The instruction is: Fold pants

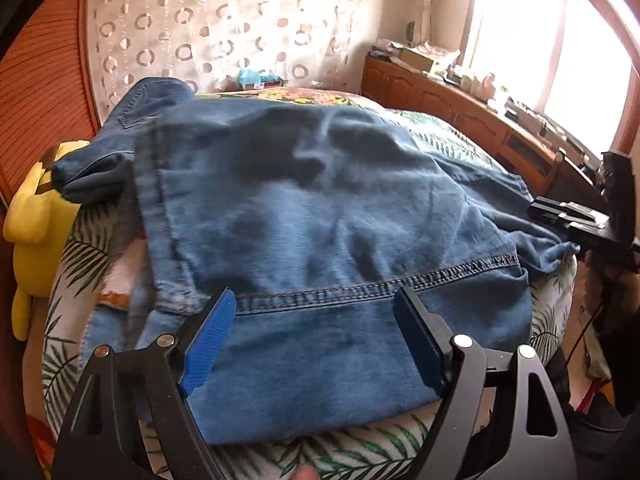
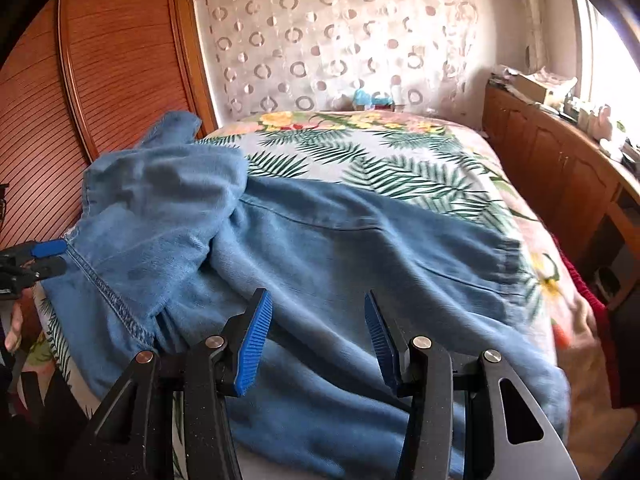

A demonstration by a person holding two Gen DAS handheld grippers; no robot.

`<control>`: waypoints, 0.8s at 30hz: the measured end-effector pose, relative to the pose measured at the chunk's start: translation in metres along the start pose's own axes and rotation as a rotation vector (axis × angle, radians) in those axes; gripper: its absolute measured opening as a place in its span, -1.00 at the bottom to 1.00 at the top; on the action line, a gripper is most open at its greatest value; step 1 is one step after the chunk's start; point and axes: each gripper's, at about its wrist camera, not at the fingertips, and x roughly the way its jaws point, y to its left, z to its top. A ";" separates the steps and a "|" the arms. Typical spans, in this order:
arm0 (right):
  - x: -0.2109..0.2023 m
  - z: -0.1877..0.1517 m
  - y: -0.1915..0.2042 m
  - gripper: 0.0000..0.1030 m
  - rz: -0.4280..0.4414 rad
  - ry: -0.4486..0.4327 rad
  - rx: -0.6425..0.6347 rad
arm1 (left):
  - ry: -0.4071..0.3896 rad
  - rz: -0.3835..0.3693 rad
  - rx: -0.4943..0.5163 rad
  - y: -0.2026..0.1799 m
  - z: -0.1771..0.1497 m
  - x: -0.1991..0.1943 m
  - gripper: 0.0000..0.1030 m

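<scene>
left tool (image 1: 316,304) wide, empty | right tool (image 2: 316,312) apart, empty | jeans (image 1: 320,200) on bed (image 2: 360,152)

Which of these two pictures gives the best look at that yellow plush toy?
The left wrist view: the yellow plush toy lies in plain sight at the bed's left edge, beside the jeans. The right wrist view does not show it at all.

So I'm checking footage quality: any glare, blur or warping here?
Left wrist view: window blown out white, jeans slightly soft, edges bent by fisheye. Right wrist view: window glare top right, jeans' right end smeared.
</scene>
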 end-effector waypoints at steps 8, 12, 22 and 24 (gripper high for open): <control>-0.028 -0.024 -0.024 -0.03 -0.162 -0.015 -0.056 | 0.021 -0.002 0.037 -0.020 -0.002 0.012 0.59; -0.035 -0.039 -0.042 -0.03 -0.206 0.008 -0.025 | 0.028 -0.003 0.047 -0.025 -0.004 0.015 0.59; -0.043 -0.052 -0.066 -0.03 -0.252 0.045 0.042 | -0.010 0.043 0.022 -0.029 -0.012 0.017 0.59; -0.039 -0.052 -0.068 -0.03 -0.248 0.056 0.060 | -0.008 0.060 0.032 -0.033 -0.013 0.018 0.59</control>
